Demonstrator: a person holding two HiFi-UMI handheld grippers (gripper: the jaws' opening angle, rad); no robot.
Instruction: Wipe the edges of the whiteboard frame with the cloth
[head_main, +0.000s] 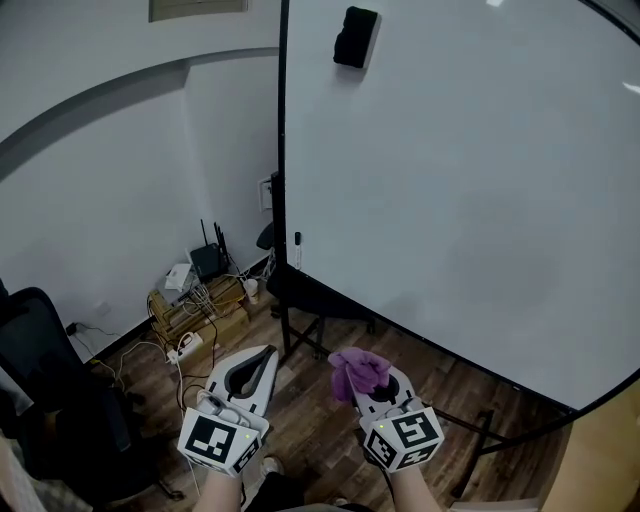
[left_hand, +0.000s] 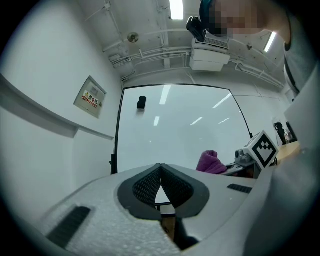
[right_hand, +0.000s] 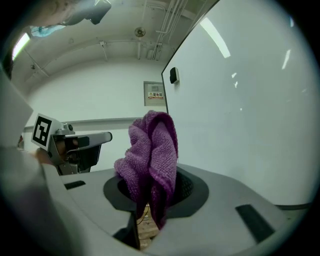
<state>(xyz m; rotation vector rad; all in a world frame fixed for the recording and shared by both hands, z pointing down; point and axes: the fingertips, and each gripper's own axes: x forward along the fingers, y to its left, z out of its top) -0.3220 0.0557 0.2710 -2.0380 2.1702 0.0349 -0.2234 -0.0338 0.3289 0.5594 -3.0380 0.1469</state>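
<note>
**In Front of the Whiteboard — Cloth Pinched, Frame Untouched**

Between the jaws of the right gripper (right_hand: 152, 200) sits a purple cloth (right_hand: 150, 155), clamped by its lower folds and held well apart from the black whiteboard frame (head_main: 283, 150). It looks light, soft and floppy — a bunched hold near its middle should leave a firm pad for rubbing. The left gripper (left_hand: 160, 169) is empty, its jaws meeting at the tips. A wall sign (left_hand: 90, 97) carries print too small to read.

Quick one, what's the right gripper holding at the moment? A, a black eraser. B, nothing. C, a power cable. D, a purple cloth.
D: the right gripper view shows the right gripper closed on the purple cloth, which stands bunched up above it.
</note>
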